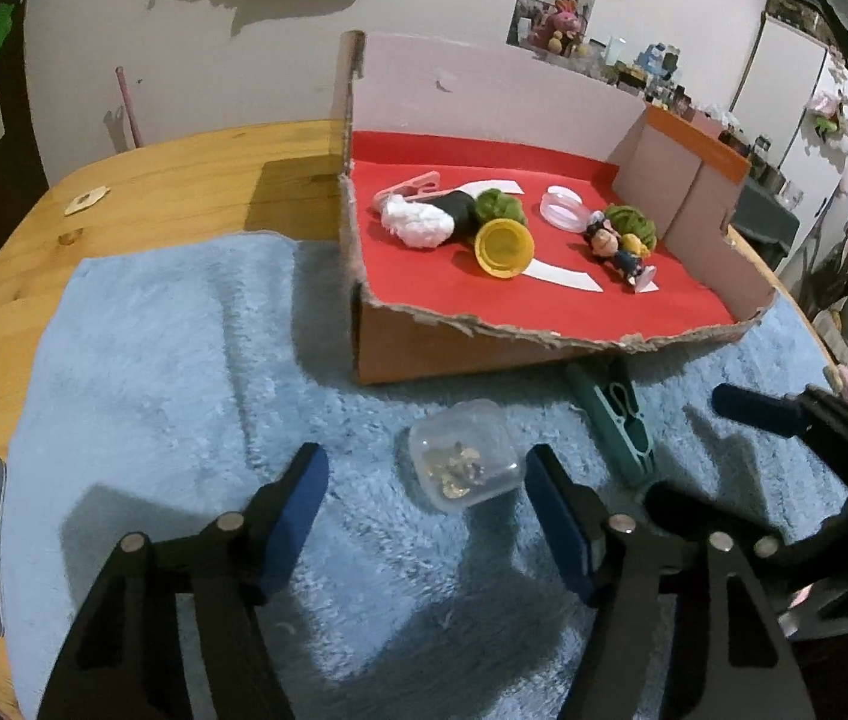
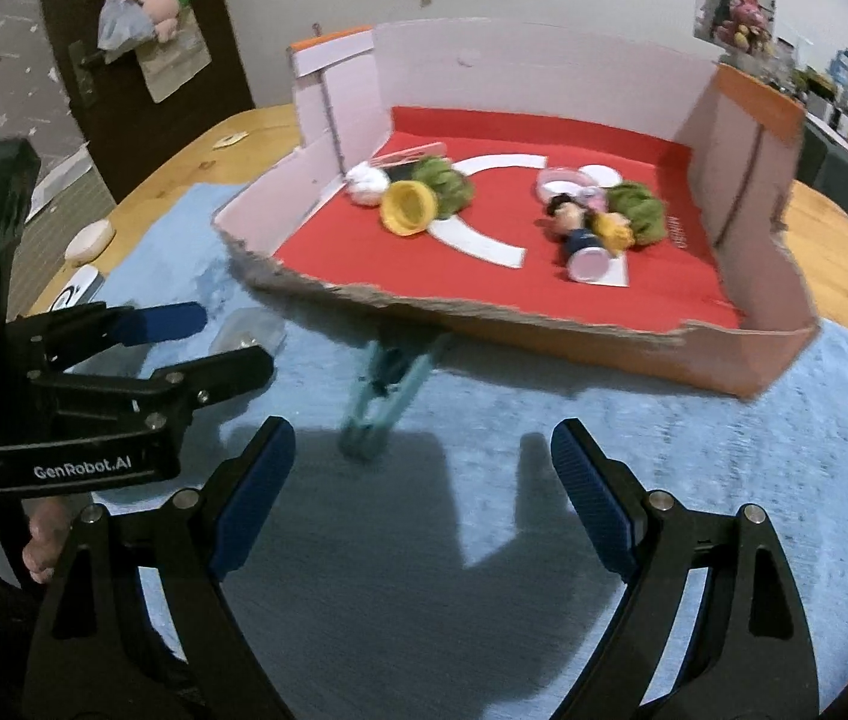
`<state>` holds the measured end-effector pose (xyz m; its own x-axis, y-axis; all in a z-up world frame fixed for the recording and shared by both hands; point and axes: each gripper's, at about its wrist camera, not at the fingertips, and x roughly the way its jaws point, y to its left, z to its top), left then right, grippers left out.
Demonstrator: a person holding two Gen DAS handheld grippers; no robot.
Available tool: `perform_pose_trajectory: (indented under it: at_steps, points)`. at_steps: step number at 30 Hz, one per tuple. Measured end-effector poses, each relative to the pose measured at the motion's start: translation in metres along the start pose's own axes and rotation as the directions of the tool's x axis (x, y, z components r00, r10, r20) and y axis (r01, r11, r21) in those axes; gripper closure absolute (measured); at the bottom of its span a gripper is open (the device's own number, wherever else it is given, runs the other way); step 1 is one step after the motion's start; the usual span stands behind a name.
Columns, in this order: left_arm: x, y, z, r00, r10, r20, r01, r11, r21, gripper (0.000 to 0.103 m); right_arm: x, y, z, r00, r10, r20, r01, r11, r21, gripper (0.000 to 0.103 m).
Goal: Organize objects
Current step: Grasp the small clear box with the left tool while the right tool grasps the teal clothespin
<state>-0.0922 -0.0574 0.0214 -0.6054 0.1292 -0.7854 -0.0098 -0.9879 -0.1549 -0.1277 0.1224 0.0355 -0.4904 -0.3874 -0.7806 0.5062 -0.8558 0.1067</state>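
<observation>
Left gripper [image 1: 424, 492]: I see its jaws apart, tilted down over one small clear container [image 1: 465, 461] on the blue rug [image 1: 184, 360]; pads not touching it.
Right gripper [image 2: 423, 492]: spread wide, nothing between, angled down toward one green clothespin [image 2: 385, 393].
Box [image 2: 742, 120]: on the desk [image 1: 184, 180]; holds one yellow cup [image 1: 505, 249], one doll [image 1: 619, 249], two green balls.
</observation>
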Motion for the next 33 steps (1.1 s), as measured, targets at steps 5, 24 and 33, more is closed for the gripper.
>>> perform_pose_trajectory:
  at_steps: [5, 24, 33]
  points:
    - [0.0, -0.001, 0.0, 1.0, 0.013, 0.003, -0.013, 1.0, 0.008, 0.033, 0.013, 0.01, -0.003, 1.0, -0.012, -0.01, 0.012, 0.999, -0.031, 0.028]
    - [0.001, -0.011, 0.0, 0.998, 0.049, 0.032, -0.049, 0.999, 0.002, 0.062, 0.017, 0.009, 0.005, 0.999, -0.033, 0.011, 0.034, 0.997, -0.075, 0.081]
    - [-0.004, -0.015, -0.003, 0.999, 0.034, 0.034, -0.035, 0.999, 0.012, 0.062, 0.006, 0.006, -0.003, 1.0, 0.02, -0.009, -0.021, 0.999, -0.037, 0.082]
